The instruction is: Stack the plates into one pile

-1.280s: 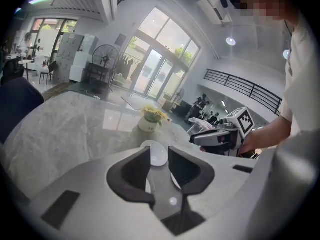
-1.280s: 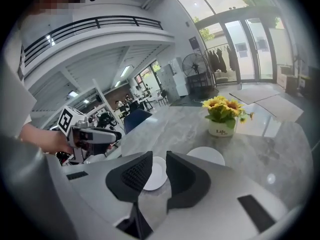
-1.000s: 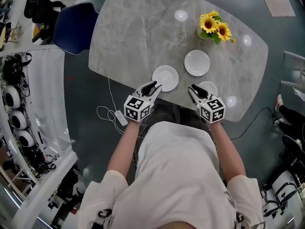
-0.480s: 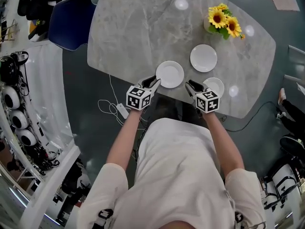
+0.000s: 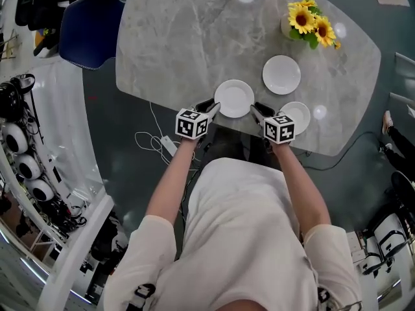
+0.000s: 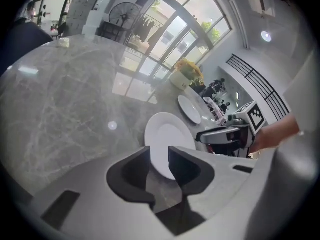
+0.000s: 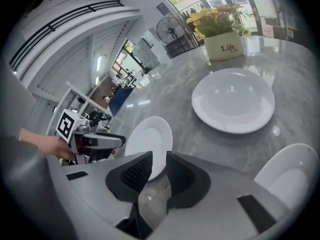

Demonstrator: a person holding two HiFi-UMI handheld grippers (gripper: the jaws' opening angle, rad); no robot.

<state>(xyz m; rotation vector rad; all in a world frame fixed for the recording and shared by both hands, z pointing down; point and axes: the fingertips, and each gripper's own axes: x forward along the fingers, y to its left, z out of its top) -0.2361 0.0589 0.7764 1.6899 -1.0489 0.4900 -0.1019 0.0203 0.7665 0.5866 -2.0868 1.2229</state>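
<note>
Flanking the nearest plate (image 5: 234,98) at the near edge of the marble table (image 5: 175,37), the left gripper (image 5: 210,107) and right gripper (image 5: 257,111) both hold their jaws apart, clamped on nothing; that plate's rim shows just beyond each gap. A second plate (image 5: 299,115) lies just right of the right gripper. A third plate (image 5: 281,74) sits farther in, apart from both. Beyond it stands a pot of sunflowers (image 5: 312,26). A blue chair (image 5: 87,28) stands off the table's far-left corner.

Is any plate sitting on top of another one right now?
No, the head view shows the near plate, the far plate and the right plate each lying apart on the table.
</note>
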